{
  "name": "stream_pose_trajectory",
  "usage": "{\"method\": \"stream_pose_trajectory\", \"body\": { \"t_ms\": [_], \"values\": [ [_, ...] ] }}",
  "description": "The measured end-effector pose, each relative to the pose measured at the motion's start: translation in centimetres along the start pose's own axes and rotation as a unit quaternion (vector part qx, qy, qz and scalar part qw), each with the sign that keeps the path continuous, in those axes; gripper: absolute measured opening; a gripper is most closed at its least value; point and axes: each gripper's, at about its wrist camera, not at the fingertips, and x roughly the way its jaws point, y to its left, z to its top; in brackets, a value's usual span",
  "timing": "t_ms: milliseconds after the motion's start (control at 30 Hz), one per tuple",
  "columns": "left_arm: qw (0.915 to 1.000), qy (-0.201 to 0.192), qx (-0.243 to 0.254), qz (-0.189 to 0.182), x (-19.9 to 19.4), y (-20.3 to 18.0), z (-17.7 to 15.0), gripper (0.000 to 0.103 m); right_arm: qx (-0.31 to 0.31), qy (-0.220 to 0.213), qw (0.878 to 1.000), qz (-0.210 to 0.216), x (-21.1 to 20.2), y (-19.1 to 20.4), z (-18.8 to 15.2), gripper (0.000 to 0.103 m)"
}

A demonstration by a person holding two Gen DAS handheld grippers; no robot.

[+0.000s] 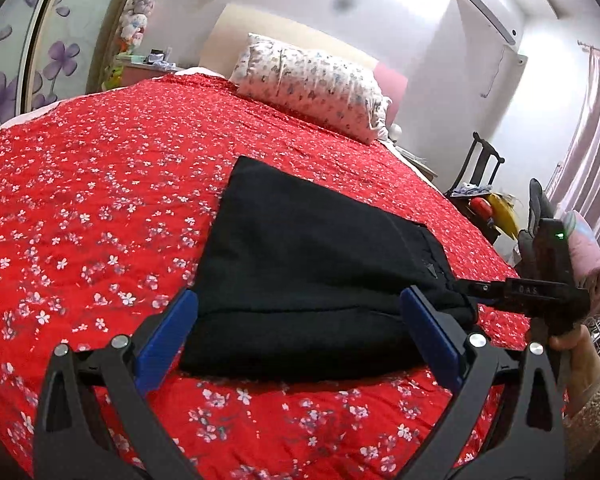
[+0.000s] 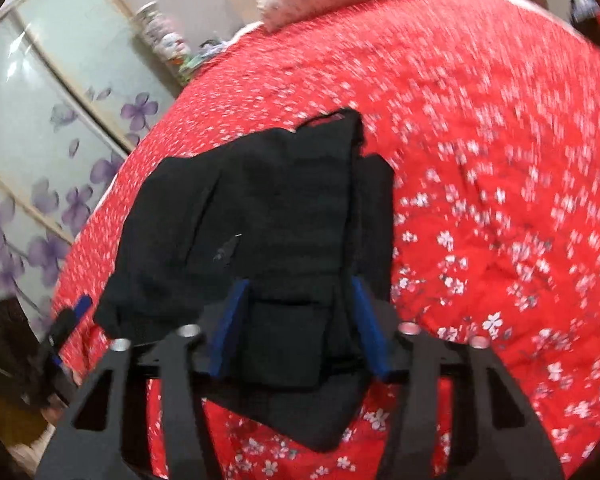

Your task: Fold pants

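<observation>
On the red floral bedspread (image 1: pixel 100 208) the black pants (image 1: pixel 308 272) lie already folded down into a compact, thick bundle near the foot of the bed, which suggests the task is close to done and only a last squaring or a final fold remains. From the left wrist view, the left tongs (image 1: pixel 300 320) are spread wide, their blue pads (image 1: pixel 168 336) flanking the near edge of the bundle without pinching it; that stance reads as bracing or releasing rather than carrying. This view also shows the right tongs (image 1: pixel 476 288) reaching in from the side to the bundle's right corner, held by a hand (image 1: pixel 572 344), though whether they grip cloth cannot be told from here. The right wrist view, blurred by motion, settles it better: the right tongs (image 2: pixel 296 320) hold a fold of the pants (image 2: pixel 260 216) between their blue pads, the fabric filling the gap and a flap hanging below, so they look to be pinching the cloth, probably to lift or drag that layer. It also shows the uneven stacked layers that the left view hides. A floral pillow (image 1: pixel 312 84) sits well apart at the headboard.
</observation>
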Motion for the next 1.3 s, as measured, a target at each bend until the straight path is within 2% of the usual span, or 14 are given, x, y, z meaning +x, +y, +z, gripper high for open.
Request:
{"method": "stream_pose_trajectory", "body": {
  "t_ms": [100,267,333,367,400,567,700,933,1167,1300],
  "values": [
    [1.0,-0.004,0.008,0.002,-0.2,-0.3,-0.1,0.101,0.0,0.006,1.0,0.007,-0.6,0.2,-0.6,0.034],
    [0.9999,-0.008,0.013,0.0,-0.4,-0.5,-0.1,0.101,0.022,0.007,1.0,0.017,-1.0,-0.7,-1.5,0.035],
    [0.9999,-0.005,0.011,0.0,-0.3,-0.4,-0.1,0.101,0.036,0.008,0.999,0.006,-1.4,-1.2,-0.8,0.055],
    [1.0,-0.004,0.009,-0.001,-0.4,-0.5,-0.2,0.101,0.047,0.004,0.999,0.012,-1.6,-1.9,-0.3,0.078],
    [1.0,-0.003,0.007,-0.001,-0.4,-0.4,-0.2,0.101,0.057,-0.001,0.998,0.024,-1.7,-2.5,0.0,0.084],
    [1.0,0.003,0.001,-0.003,-0.1,-0.2,-0.2,0.101,0.115,0.018,0.991,0.068,-0.8,-5.1,1.3,0.081],
    [1.0,0.004,0.004,-0.004,0.0,-0.2,-0.1,0.101,0.136,0.043,0.984,0.109,0.8,-6.1,1.4,0.074],
    [1.0,0.005,0.005,-0.006,0.2,-0.3,-0.1,0.101,0.133,0.064,0.982,0.113,2.7,-6.4,1.9,0.074],
    [0.9999,0.008,0.005,-0.008,0.3,-0.3,-0.2,0.101,0.102,0.063,0.982,0.147,3.1,-5.8,2.1,0.073],
    [0.9999,0.01,0.004,-0.009,0.4,-0.2,-0.2,0.101,0.142,0.057,0.974,0.165,3.6,-7.4,2.0,0.063]
  ]
}}
